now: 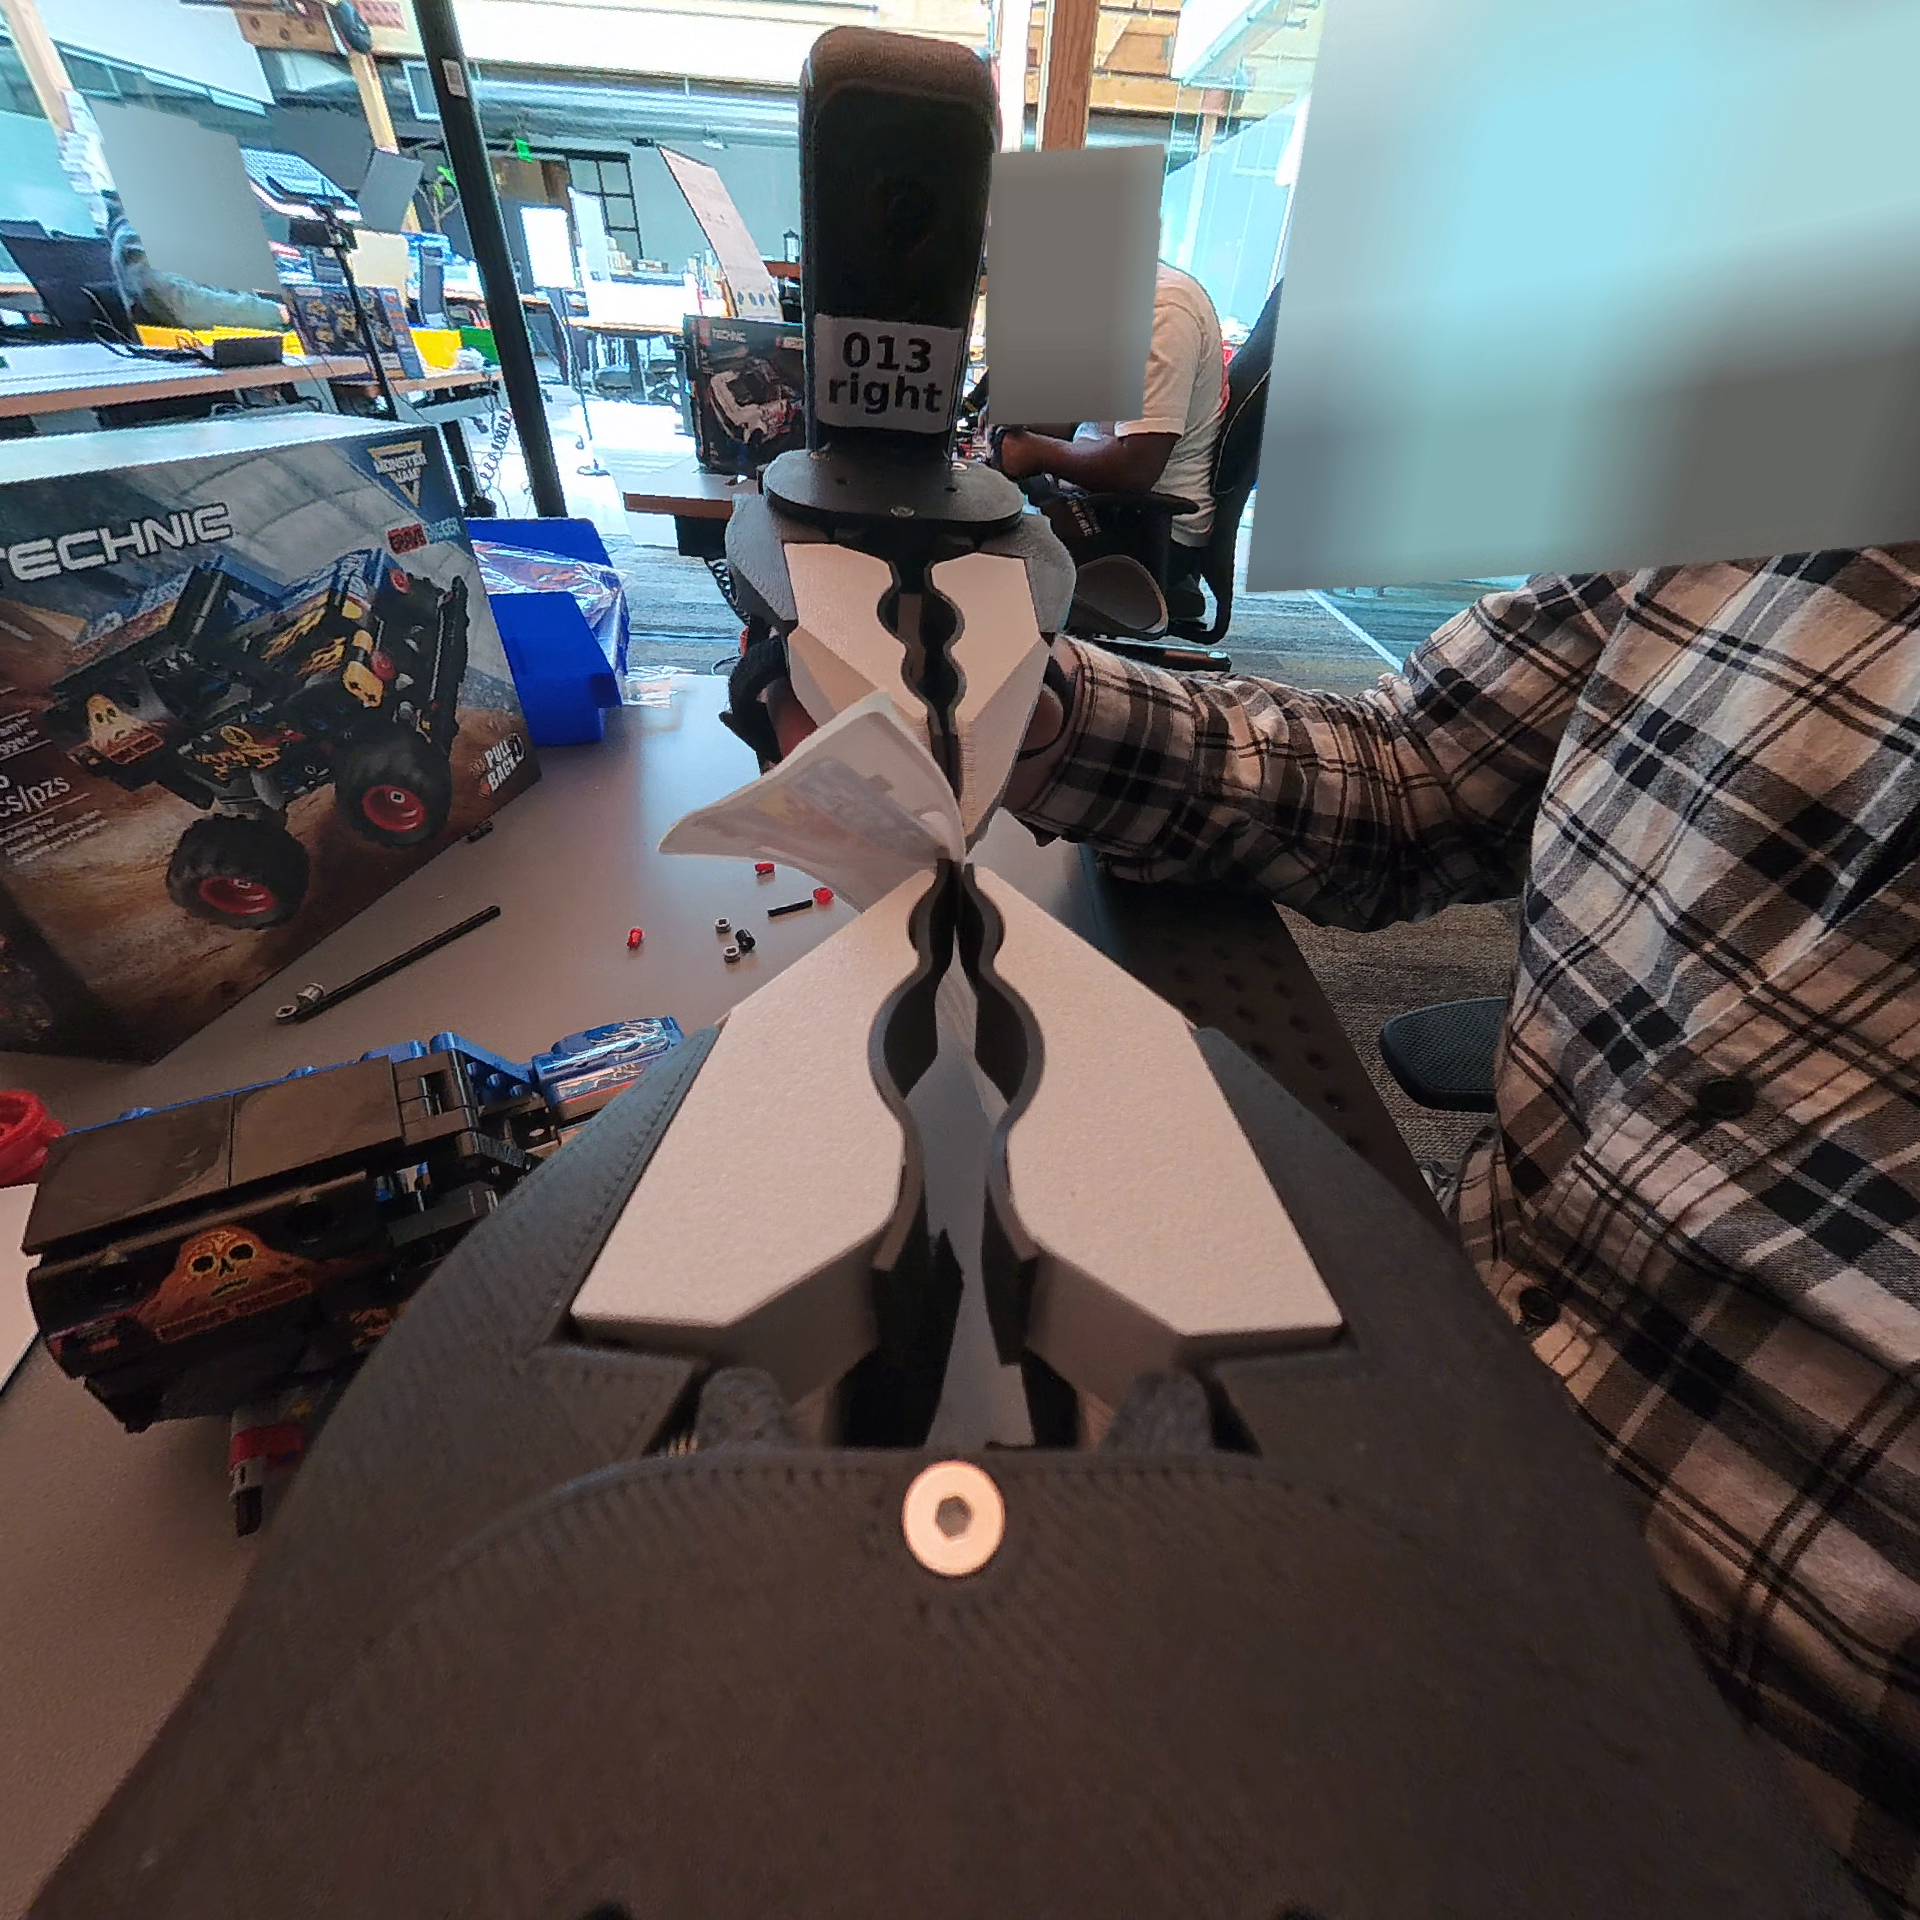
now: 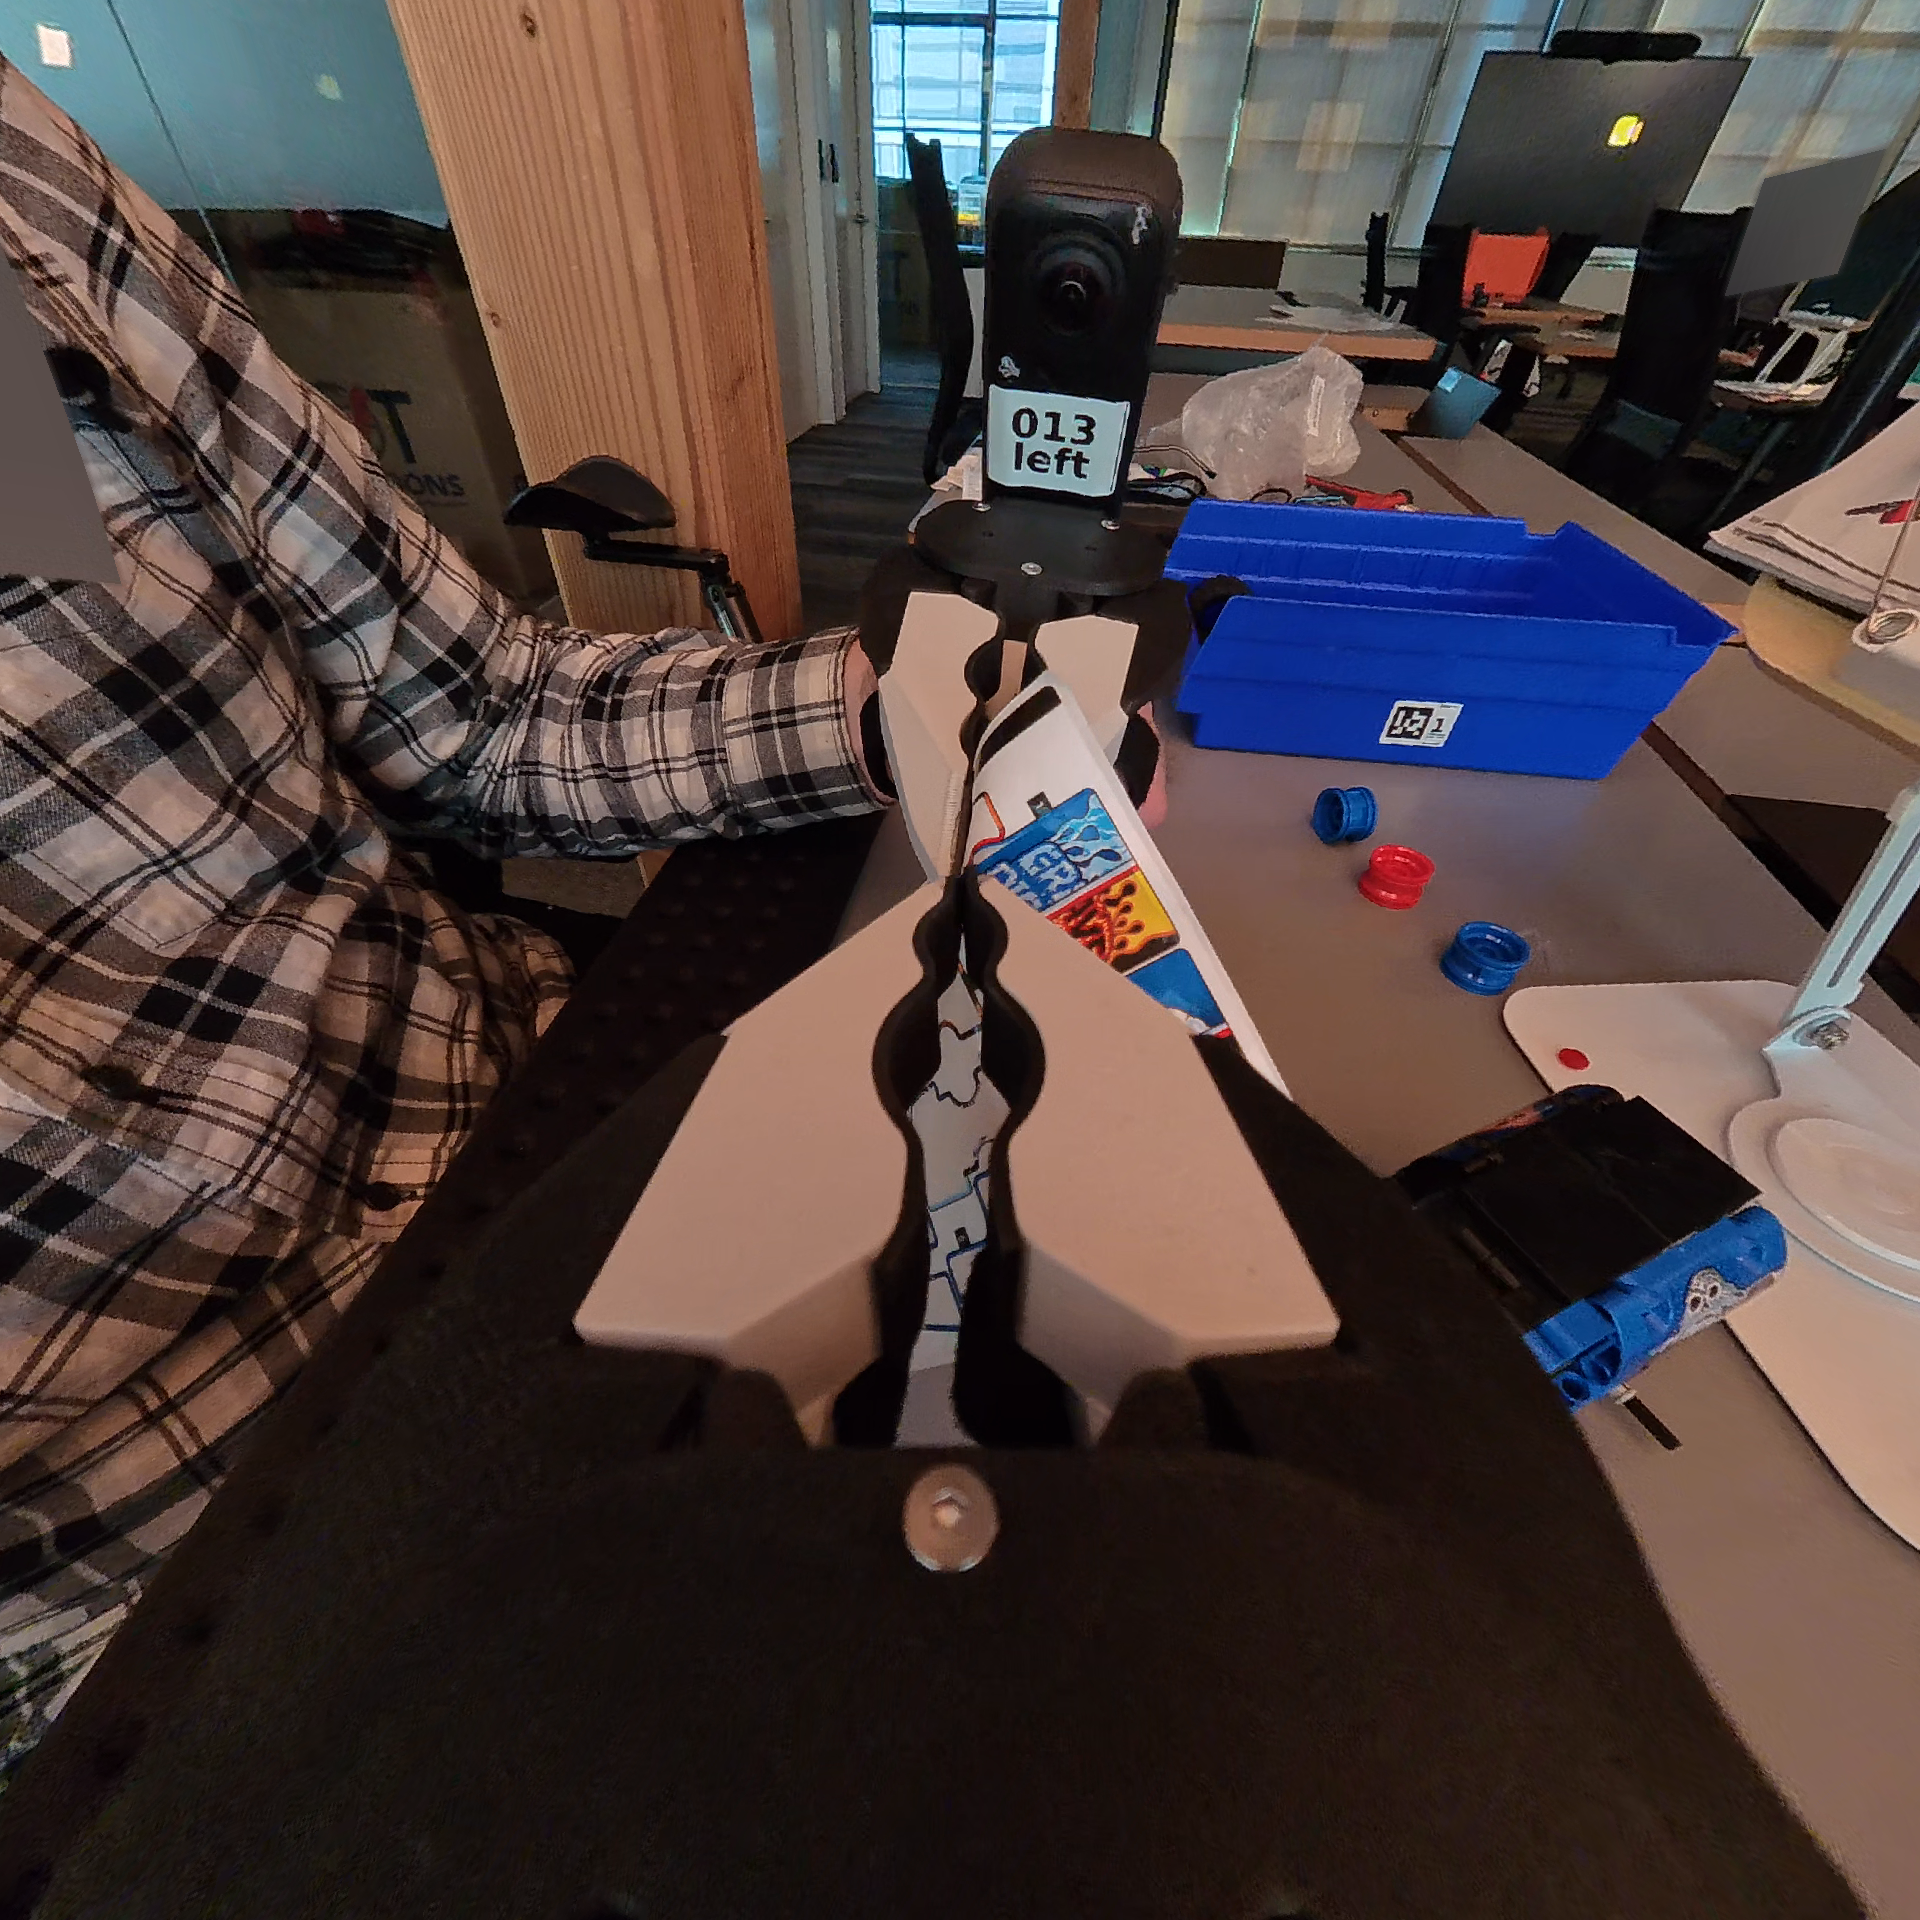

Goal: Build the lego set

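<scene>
A sticker sheet (image 2: pixel 1081 883) hangs in the air above the counter (image 2: pixel 1455 1039) edge, pinched tip to tip by the left hand-held gripper (image 1: pixel 951 883) and right hand-held gripper (image 2: pixel 956 894). The half-built truck (image 1: pixel 260 1226) and blue bin (image 2: pixel 1434 644) stand nearby.

**An open-plan office turned workshop**

Long work tables (image 1: pixel 187 379) run in rows under timber posts (image 2: pixel 592 312) and tall windows (image 2: pixel 1340 135). A seated person (image 1: pixel 1174 384) works at another desk. Office chairs (image 2: pixel 1662 343), a dark monitor (image 2: pixel 1579 135), blue parts bins (image 2: pixel 1434 644) and boxed building sets (image 1: pixel 239 707) fill the benches.
</scene>
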Action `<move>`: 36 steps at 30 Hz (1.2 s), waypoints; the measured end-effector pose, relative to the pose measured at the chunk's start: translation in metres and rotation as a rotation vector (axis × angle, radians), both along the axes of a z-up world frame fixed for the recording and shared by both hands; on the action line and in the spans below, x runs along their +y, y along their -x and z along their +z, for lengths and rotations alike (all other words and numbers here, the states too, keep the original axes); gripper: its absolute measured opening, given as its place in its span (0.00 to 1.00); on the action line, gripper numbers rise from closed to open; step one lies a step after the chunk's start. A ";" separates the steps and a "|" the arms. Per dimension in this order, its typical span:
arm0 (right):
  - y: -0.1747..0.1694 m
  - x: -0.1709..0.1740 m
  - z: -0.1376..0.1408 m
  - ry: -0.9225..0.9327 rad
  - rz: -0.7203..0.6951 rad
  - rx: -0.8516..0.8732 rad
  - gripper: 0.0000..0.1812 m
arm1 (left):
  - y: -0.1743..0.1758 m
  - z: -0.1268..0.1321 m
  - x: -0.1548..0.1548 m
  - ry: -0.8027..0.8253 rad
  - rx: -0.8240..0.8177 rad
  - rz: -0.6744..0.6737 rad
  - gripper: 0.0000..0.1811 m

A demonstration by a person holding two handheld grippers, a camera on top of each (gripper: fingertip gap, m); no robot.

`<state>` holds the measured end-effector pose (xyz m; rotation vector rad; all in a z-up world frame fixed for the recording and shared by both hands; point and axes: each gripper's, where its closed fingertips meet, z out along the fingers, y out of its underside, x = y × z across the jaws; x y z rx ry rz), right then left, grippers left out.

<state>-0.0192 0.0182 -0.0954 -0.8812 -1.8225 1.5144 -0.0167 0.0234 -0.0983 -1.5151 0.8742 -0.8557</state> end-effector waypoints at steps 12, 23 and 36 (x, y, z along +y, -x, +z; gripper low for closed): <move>0.001 0.010 0.000 -0.024 -0.053 -0.006 0.00 | 0.000 -0.001 -0.002 -0.026 0.039 0.010 0.00; -0.004 0.016 0.009 -0.049 -0.081 0.049 0.09 | 0.002 0.000 0.002 -0.023 0.023 0.037 0.00; 0.006 0.009 0.001 -0.073 -0.095 0.011 0.00 | 0.002 0.002 0.007 -0.037 0.023 0.065 0.00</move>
